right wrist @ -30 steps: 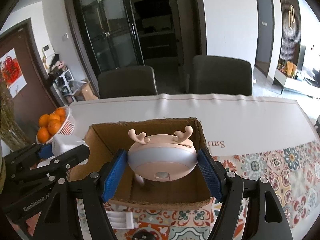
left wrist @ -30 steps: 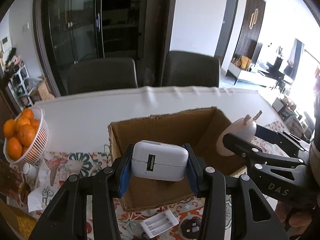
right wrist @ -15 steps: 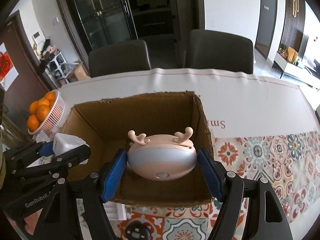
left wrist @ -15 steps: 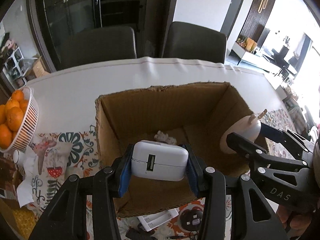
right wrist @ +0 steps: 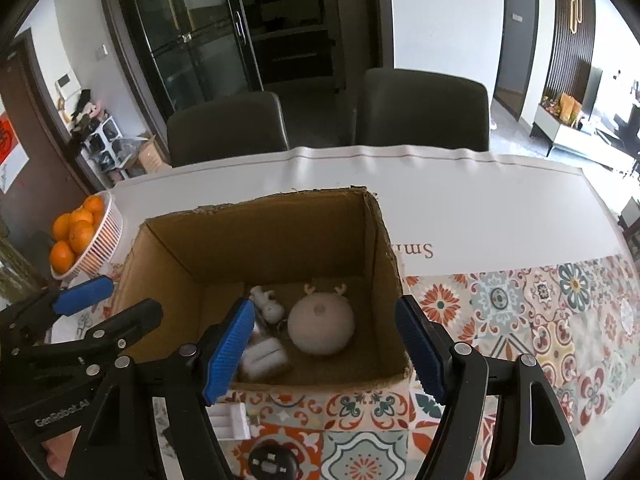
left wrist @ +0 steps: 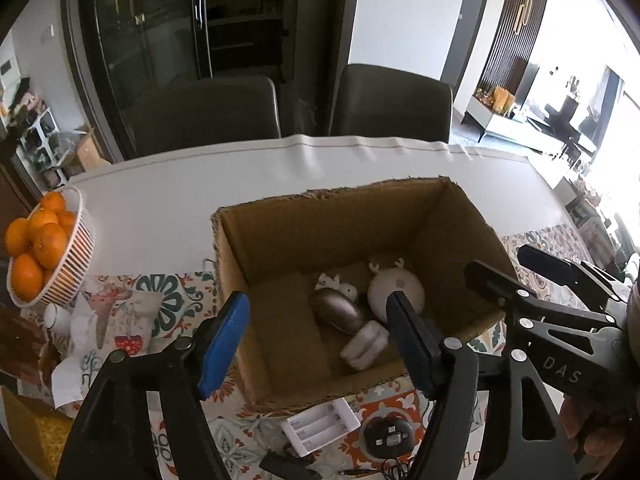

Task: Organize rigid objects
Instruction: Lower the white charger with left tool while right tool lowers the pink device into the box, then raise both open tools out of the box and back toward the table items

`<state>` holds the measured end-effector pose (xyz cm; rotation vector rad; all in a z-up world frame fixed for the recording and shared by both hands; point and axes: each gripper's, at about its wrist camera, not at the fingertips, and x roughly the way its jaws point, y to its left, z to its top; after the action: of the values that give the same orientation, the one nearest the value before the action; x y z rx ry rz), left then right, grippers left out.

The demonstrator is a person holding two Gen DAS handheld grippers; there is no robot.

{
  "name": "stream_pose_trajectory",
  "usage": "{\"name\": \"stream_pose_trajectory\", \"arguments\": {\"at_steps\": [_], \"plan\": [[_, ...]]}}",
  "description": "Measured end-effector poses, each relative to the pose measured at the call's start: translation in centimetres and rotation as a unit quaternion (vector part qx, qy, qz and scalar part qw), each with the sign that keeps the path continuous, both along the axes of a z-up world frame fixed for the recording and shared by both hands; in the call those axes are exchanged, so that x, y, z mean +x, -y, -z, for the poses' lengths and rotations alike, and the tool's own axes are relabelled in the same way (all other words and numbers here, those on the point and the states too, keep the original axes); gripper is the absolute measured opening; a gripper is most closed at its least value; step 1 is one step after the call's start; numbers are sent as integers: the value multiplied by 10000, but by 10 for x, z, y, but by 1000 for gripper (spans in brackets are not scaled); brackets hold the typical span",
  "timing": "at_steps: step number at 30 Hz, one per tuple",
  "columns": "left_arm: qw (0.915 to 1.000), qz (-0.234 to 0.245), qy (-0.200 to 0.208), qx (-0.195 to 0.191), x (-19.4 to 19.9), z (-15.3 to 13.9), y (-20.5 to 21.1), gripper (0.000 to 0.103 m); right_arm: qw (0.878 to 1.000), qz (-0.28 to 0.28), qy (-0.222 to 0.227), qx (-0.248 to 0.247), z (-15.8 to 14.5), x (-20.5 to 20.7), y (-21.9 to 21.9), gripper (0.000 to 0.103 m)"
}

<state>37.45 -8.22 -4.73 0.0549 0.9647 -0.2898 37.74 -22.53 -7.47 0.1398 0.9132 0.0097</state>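
Box [left wrist: 280, 240] on the table, left view: left gripper [left wrist: 316, 340] spread wide and empty above it, charger [left wrist: 366, 346], brown mouse [left wrist: 334, 312], deer light [left wrist: 394, 290] inside, right view: right gripper [right wrist: 326, 354] gaping, empty, deer light [right wrist: 320, 326] on box [right wrist: 260, 232] floor, oranges [right wrist: 74, 234] at left.

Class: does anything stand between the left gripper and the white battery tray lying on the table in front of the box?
Nothing visible. The left gripper hangs open over the box; the battery tray lies uncovered just outside its near wall.

Two wrist fisheyes, side by side, close above the shared cardboard box [left wrist: 340, 216], angled downward.
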Motion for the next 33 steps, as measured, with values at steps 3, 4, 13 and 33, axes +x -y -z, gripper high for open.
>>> {"name": "stream_pose_trajectory", "arguments": {"at_steps": [3, 4, 13, 33], "plan": [[9999, -34, 118, -2, -10, -6, -4, 72, 9999, -3, 129, -64, -7, -9, -2, 74], [9998, -45, 168, -5, -14, -8, -6, 72, 9998, 12, 188, -86, -11, -13, -3, 74], [9977, -60, 675, -9, -50, -32, -20, 76, 9973, -6, 694, -229, -40, -47, -16, 74], [9872, -314, 1483, 489, -125, -32, -51, 83, 9936, -270, 1047, -319, -38, -111, -50, 78]]}}
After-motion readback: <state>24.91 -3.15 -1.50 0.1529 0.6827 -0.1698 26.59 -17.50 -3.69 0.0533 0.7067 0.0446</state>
